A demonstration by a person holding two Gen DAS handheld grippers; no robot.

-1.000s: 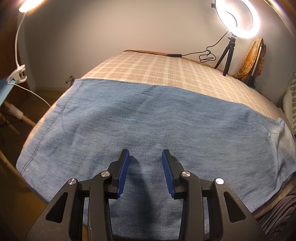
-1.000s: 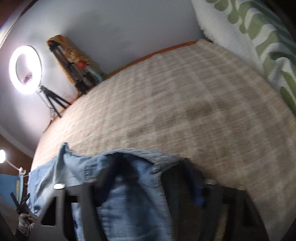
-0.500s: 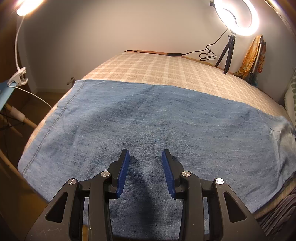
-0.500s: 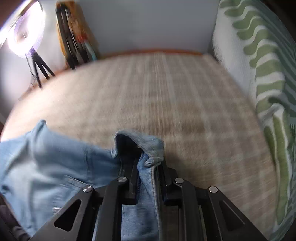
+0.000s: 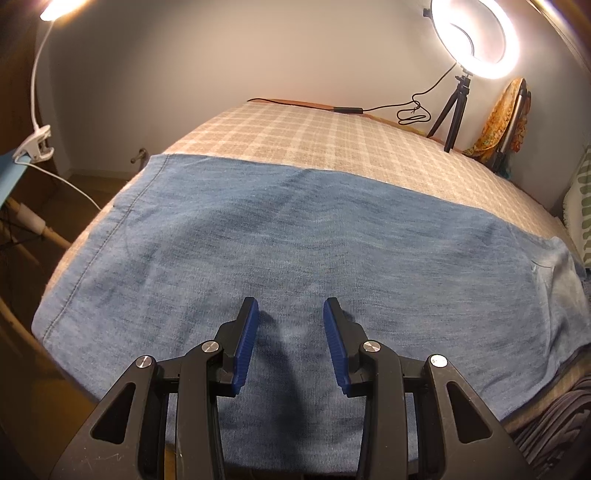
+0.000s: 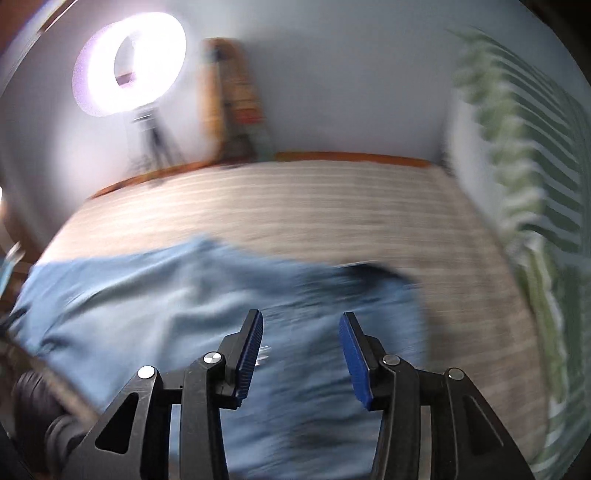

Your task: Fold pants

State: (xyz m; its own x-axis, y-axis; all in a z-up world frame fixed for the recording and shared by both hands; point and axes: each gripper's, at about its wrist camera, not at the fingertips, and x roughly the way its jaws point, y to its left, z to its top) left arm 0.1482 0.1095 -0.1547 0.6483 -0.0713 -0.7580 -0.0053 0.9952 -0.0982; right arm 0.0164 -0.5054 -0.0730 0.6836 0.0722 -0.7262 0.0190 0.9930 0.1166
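Observation:
Blue denim pants [image 5: 295,236] lie flat across a checked bedspread [image 5: 314,133], leg hem at the left, waist end at the right. My left gripper [image 5: 290,310] is open and empty, just above the middle of the leg. In the right wrist view, which is blurred by motion, the waist end of the pants [image 6: 166,295] lies on the bed. My right gripper [image 6: 301,321] is open and empty above it.
A lit ring light [image 5: 474,33] on a small tripod [image 5: 452,110] stands at the bed's far edge, with a cable beside it. A green-patterned pillow [image 6: 535,184] lies at the right. A clamp lamp [image 5: 33,147] is at the left. The bed's near edge drops off below.
My right gripper has opened and let go of the waistband, which now lies on the bed, and it has swung upward. My left gripper has stayed open over the leg.

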